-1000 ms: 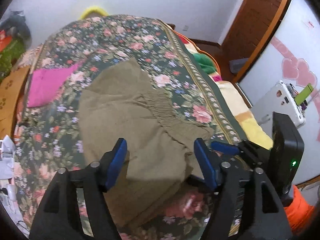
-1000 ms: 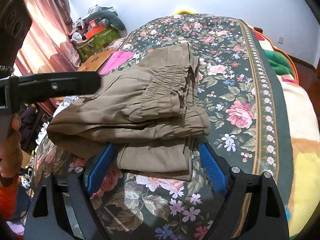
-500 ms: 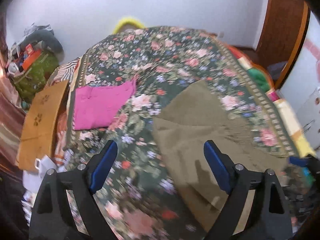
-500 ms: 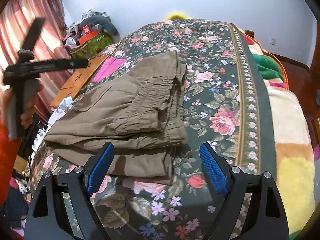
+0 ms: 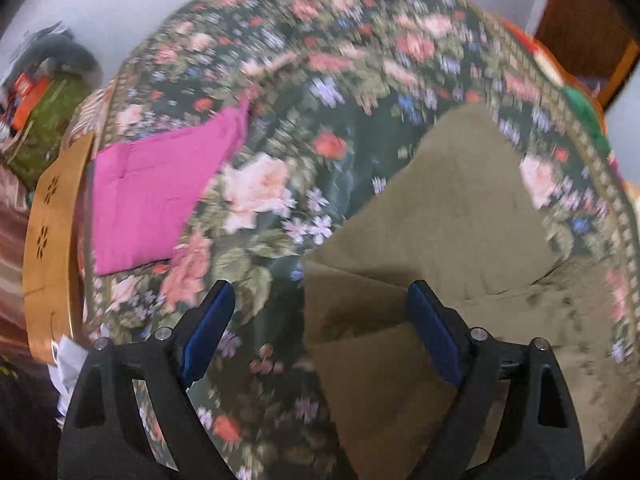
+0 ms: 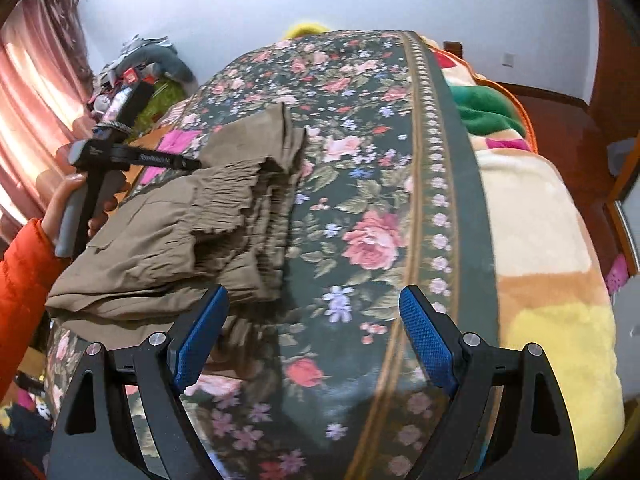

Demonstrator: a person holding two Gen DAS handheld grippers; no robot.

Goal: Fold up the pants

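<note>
The olive-brown cloth pants (image 6: 168,240) lie folded in layers on the floral bedspread (image 6: 360,184). Both grippers' jaws stand released and empty: the left gripper (image 5: 316,332) over the stack's edge, the right gripper (image 6: 312,336) just beside it. Only tidying seems left.

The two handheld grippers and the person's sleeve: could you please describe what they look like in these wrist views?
Each gripper, left gripper and right gripper, has two matte black angular fingers with triangular cut-outs, silver round screw heads and textured blue rubber pads. From the right wrist view, the left gripper's black crossbar carries small white lettering above a grey handle. The person wears a bright orange sleeve.
</note>
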